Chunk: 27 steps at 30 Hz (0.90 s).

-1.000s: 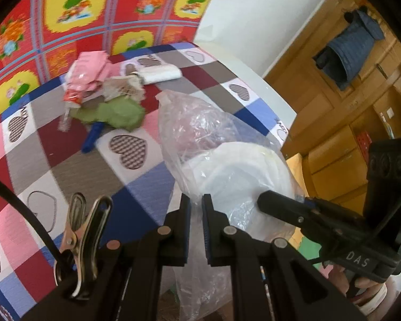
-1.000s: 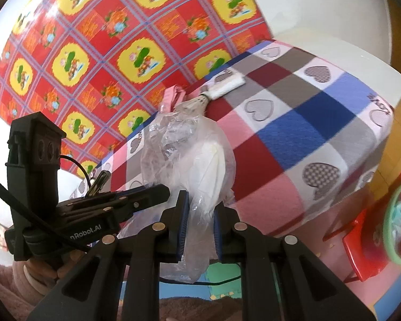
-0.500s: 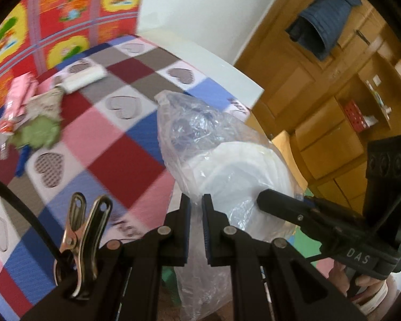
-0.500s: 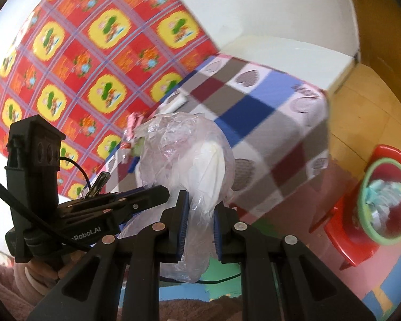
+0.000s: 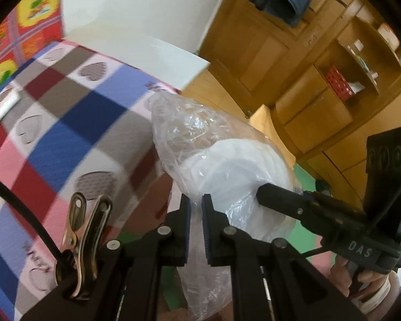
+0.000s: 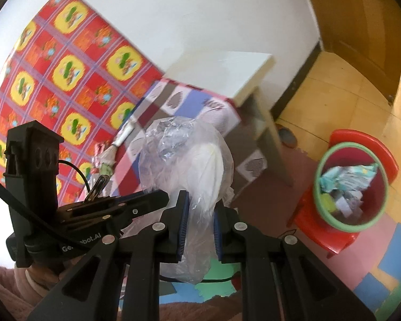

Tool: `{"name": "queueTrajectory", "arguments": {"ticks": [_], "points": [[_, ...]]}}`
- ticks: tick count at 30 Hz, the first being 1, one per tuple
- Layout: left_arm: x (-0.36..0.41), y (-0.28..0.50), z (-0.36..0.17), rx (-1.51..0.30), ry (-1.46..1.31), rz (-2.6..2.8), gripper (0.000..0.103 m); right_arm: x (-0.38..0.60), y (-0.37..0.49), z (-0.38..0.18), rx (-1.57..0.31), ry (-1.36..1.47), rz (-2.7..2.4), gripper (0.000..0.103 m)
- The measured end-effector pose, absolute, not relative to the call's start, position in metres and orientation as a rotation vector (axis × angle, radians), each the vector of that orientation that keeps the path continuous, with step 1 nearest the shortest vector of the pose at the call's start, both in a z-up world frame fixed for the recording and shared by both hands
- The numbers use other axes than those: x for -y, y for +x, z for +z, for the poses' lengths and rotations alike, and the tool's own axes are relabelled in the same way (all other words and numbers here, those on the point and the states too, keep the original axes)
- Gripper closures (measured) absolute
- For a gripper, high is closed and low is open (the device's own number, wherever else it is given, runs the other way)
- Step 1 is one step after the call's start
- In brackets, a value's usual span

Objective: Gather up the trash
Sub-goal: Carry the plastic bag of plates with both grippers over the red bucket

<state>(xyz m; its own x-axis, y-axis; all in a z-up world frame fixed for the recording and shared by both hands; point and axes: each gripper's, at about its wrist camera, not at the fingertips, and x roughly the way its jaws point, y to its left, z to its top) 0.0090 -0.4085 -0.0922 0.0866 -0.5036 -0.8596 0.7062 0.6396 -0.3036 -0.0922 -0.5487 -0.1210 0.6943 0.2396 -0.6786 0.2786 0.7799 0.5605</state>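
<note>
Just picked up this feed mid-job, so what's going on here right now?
A person is holding a clear plastic bag with white disposable plates inside, pinched from two sides: the left gripper and the right gripper are both closed on the bag's loose plastic. The bag hangs in the air off the edge of the table with the checked heart tablecloth. Down on the floor to the right stands a green-rimmed bin with trash already in it, on a red stool. More litter remains on the table.

The table [image 5: 74, 123] wears a checked cloth of red, blue, pink and grey squares with patterned hearts. The wall covering [image 6: 66, 61] is red with yellow flowered panels. A green-rimmed red bin [image 6: 331, 214] sits on a red stool [image 6: 342, 240]; the clear bag [image 6: 173, 144] holds white.
</note>
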Motion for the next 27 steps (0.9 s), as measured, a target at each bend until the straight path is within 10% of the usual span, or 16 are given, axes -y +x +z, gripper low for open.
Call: {"name": "queueTrajectory", "arguments": {"ticks": [27], "points": [[0.594, -0.048, -0.164, -1.260, 0.430, -1.081, 0.095, 0.708, -0.168, -0.193, -0.823, 0.862, -0.218, 0.085]]}}
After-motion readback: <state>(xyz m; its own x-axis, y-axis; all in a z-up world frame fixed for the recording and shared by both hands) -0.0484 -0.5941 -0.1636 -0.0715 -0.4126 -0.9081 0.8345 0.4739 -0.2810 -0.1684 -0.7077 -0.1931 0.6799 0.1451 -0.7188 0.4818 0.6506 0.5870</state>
